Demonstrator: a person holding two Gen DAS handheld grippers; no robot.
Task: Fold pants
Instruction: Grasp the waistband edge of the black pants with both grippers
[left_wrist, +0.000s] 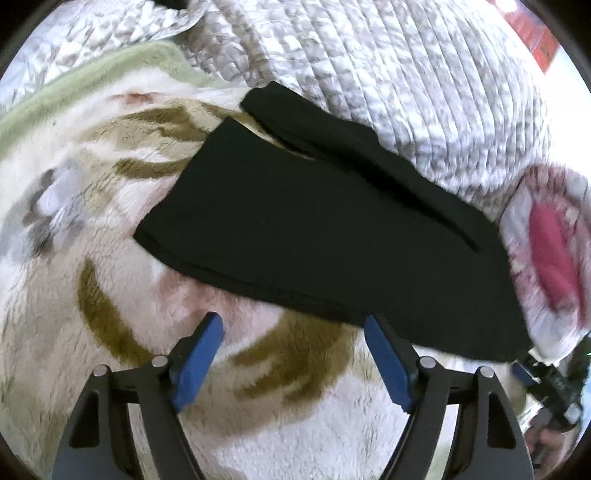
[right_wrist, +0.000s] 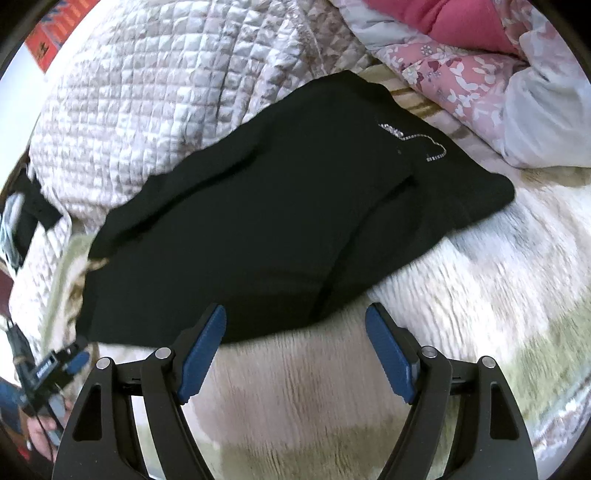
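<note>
Black pants (left_wrist: 314, 236); cream blanket (left_wrist: 122, 280), olive-brown markings.

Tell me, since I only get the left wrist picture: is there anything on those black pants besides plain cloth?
Observer: Yes. The right wrist view shows a small sparkly trim on the black pants, near their far end.
Operator: And that pink blur at my right edge, what is it?
Observer: A pink floral quilt, bunched up beyond the pants on the fuzzy blanket.
Operator: Is the other gripper holding anything?
Observer: No. The right gripper is open with nothing between its fingers; the near edge of the pants lies just past its tips.
</note>
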